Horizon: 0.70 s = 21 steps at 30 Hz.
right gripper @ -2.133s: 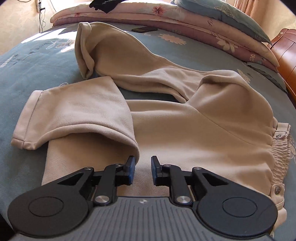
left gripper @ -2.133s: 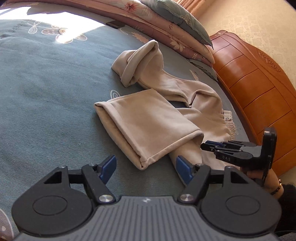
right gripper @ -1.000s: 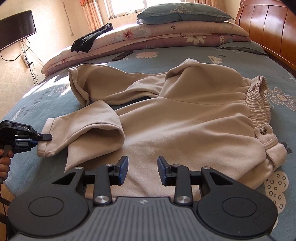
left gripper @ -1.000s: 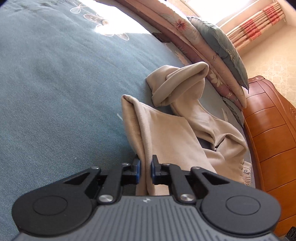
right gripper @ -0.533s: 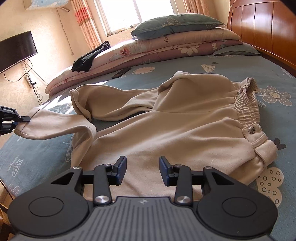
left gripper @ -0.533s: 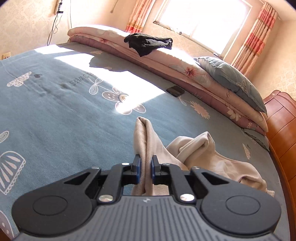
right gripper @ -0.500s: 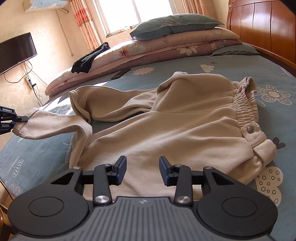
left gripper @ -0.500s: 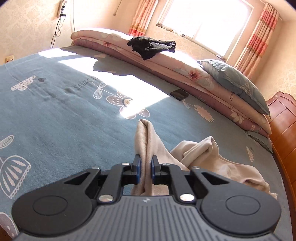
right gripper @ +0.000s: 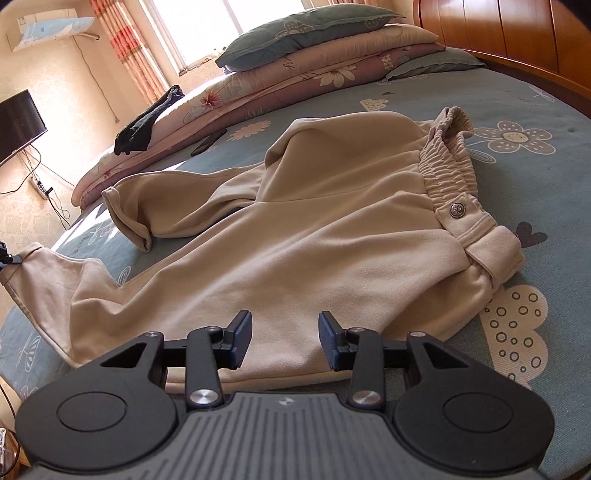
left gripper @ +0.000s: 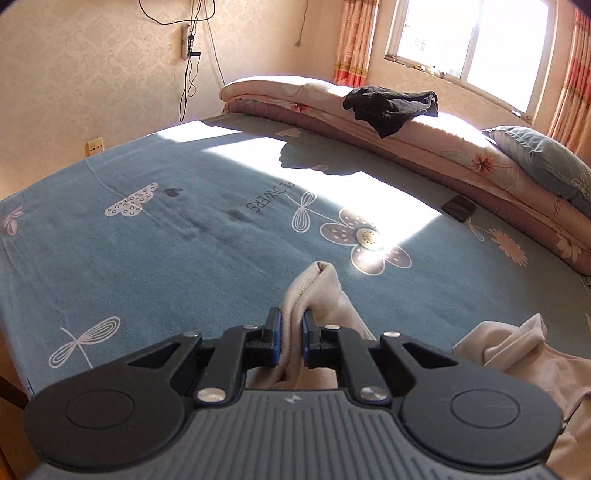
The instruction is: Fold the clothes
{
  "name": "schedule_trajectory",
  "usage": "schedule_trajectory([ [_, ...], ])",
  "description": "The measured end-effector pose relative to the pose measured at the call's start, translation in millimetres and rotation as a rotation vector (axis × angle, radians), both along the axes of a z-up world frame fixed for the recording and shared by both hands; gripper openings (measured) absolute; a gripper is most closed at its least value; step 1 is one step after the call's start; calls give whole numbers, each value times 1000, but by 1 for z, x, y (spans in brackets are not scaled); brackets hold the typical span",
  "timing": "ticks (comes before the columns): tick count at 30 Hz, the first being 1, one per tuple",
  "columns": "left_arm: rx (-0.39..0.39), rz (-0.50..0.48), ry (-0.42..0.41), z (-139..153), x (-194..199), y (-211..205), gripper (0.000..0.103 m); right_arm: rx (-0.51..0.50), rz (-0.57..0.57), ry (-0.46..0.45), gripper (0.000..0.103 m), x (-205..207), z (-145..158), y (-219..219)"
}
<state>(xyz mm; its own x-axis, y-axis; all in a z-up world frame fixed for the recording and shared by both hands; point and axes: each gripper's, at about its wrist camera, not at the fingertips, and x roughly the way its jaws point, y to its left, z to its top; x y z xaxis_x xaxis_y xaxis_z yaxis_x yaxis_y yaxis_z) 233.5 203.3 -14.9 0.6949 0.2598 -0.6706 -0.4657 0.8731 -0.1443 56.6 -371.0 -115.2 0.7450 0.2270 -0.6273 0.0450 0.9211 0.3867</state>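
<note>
Beige trousers (right gripper: 332, 229) lie spread on the blue bed cover (right gripper: 535, 110), with the elastic waistband (right gripper: 448, 173) to the right. My left gripper (left gripper: 290, 332) is shut on the hem of the near trouser leg (left gripper: 317, 280) and holds it up off the bed. In the right wrist view that hem is stretched out to the far left, where the left gripper's tip (right gripper: 5, 258) just shows. The other leg (right gripper: 166, 195) lies folded back behind it. Over the trousers' near edge my right gripper (right gripper: 285, 339) stands open, nothing between its pads.
Folded quilts (left gripper: 424, 136) with a black garment (left gripper: 391, 103) and a blue pillow (right gripper: 306, 33) line the far side. A dark phone (left gripper: 460, 208) lies on the cover. A wooden headboard (right gripper: 517, 33) rises on the right, and a television (right gripper: 18, 122) hangs on the left wall.
My left gripper rose and drew the leg hem outward, so the doubled-over leg opened out. My right gripper slid along the trousers' near edge and its jaws widened a little.
</note>
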Motion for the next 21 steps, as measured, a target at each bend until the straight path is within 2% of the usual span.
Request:
schedule_trajectory([
  [8, -43, 19, 16, -31, -11, 39, 9, 38, -127, 66, 47, 2, -8, -28],
  [12, -102, 45, 26, -57, -25, 61, 9, 43, -236, 105, 47, 0, -15, -48],
  [16, -171, 77, 76, -92, -45, 77, 9, 116, -418, 167, 54, -5, -31, -78],
  [18, -200, 84, 88, -107, -57, 83, 9, 187, -450, 177, 55, -4, -41, -89],
  [21, -245, 79, 72, -111, -71, 88, 10, 251, -476, 164, 60, 1, -54, -97],
])
